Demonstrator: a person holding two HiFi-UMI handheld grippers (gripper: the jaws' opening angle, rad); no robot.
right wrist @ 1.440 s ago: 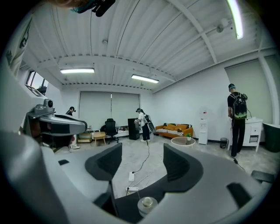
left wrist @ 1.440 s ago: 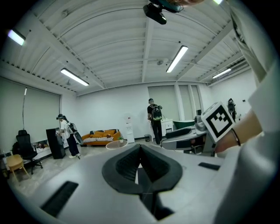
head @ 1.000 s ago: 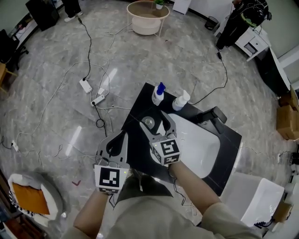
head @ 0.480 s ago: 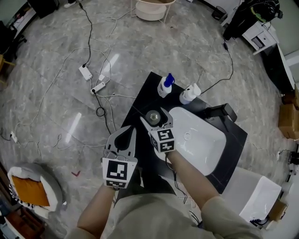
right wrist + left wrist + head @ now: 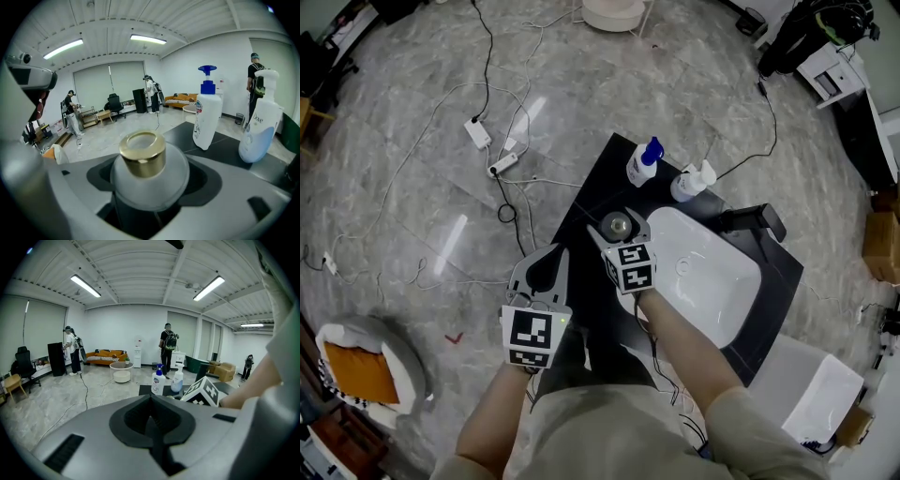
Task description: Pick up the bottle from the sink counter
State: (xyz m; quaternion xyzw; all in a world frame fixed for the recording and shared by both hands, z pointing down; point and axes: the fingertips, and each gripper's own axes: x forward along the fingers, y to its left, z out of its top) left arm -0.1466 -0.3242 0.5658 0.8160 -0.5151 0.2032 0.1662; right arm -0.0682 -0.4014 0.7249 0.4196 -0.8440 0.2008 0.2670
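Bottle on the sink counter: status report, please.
Left gripper shut, empty. Right gripper open, jaws straddling the gold-capped bottle, no grip yet. Beyond it, blue-topped pump bottle and white pump bottle, standing clear.

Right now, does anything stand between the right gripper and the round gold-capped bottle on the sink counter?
Nothing visible does. The gold-capped bottle stands between the open jaws of the right gripper, with no other thing between them. The blue-pump bottle and the white pump bottle stand farther back on the counter, beyond it.
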